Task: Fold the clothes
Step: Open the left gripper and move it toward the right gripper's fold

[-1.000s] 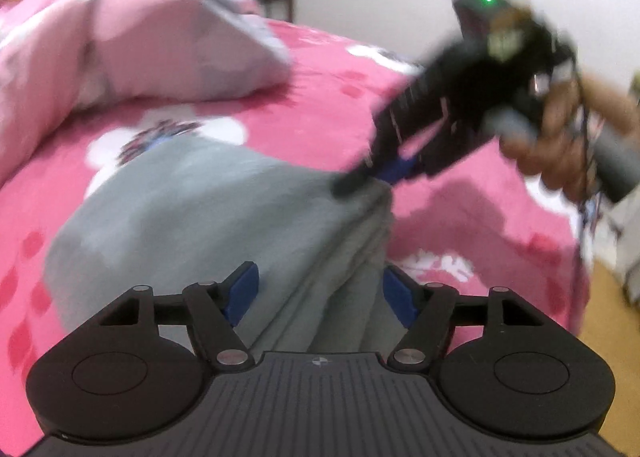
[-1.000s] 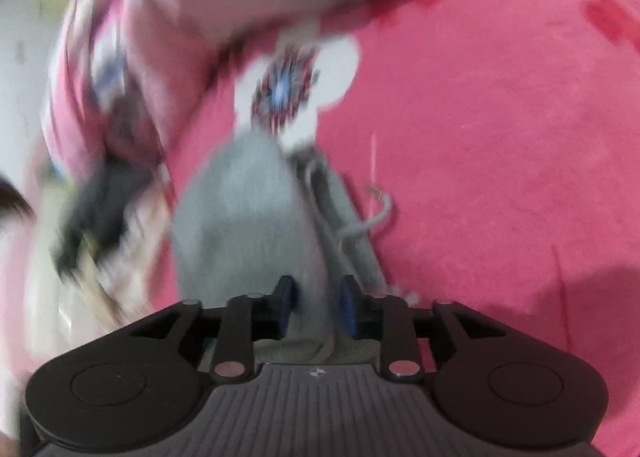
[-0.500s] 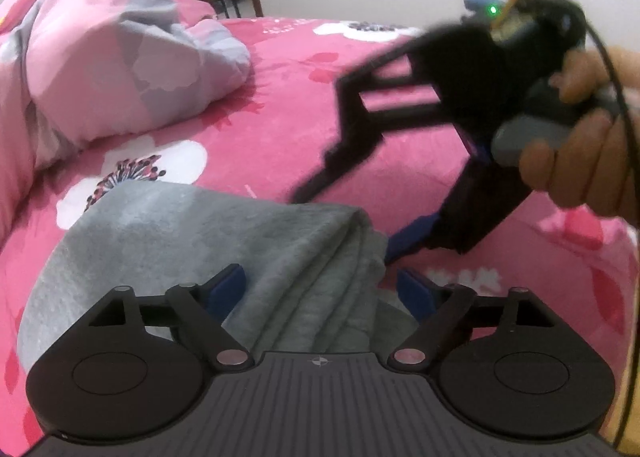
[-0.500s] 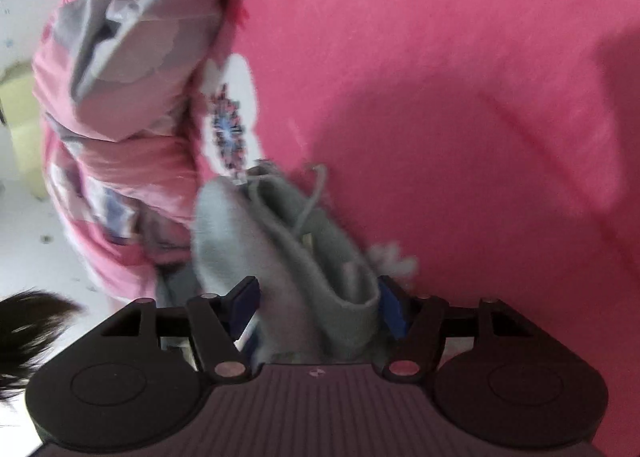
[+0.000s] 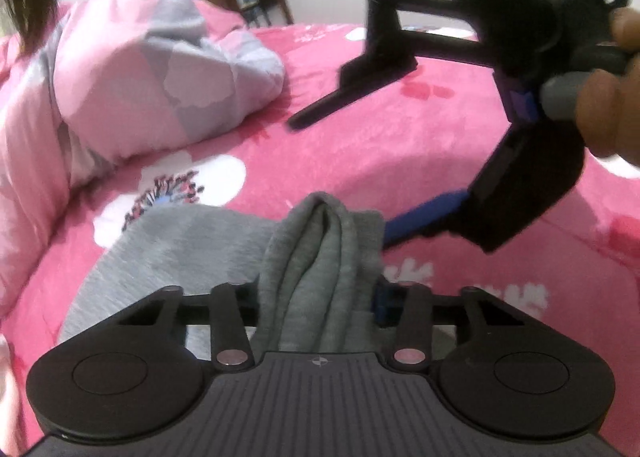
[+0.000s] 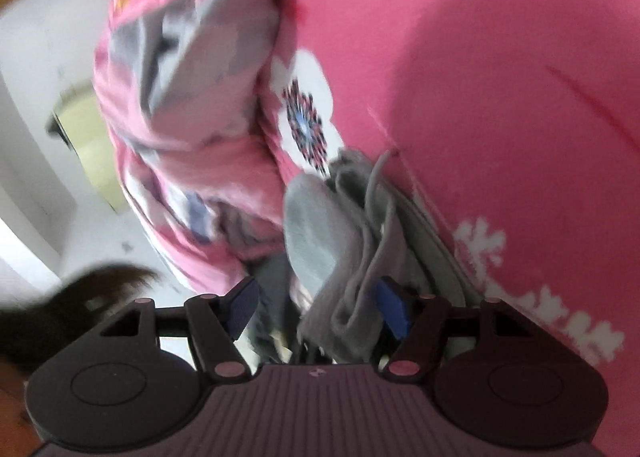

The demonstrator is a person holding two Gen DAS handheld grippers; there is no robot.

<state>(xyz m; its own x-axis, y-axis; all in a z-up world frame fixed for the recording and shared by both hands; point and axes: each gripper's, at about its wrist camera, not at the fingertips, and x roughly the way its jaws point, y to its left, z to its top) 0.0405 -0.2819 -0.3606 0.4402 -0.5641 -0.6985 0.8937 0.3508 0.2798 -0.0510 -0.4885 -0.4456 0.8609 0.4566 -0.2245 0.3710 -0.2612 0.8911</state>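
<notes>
On the pink floral bedspread [image 5: 400, 145], the grey garment [image 5: 320, 257] runs lengthwise straight ahead of the left gripper [image 5: 318, 297], whose jaws have just closed, bunching it, while the right gripper [image 6: 316, 307] stands spread around its corner.

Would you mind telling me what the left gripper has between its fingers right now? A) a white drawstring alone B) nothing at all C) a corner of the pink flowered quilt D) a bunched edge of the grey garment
D: in the left wrist view, the left gripper has a bunched fold of the grey garment squeezed between its fingers, on the pink bedspread.
</notes>
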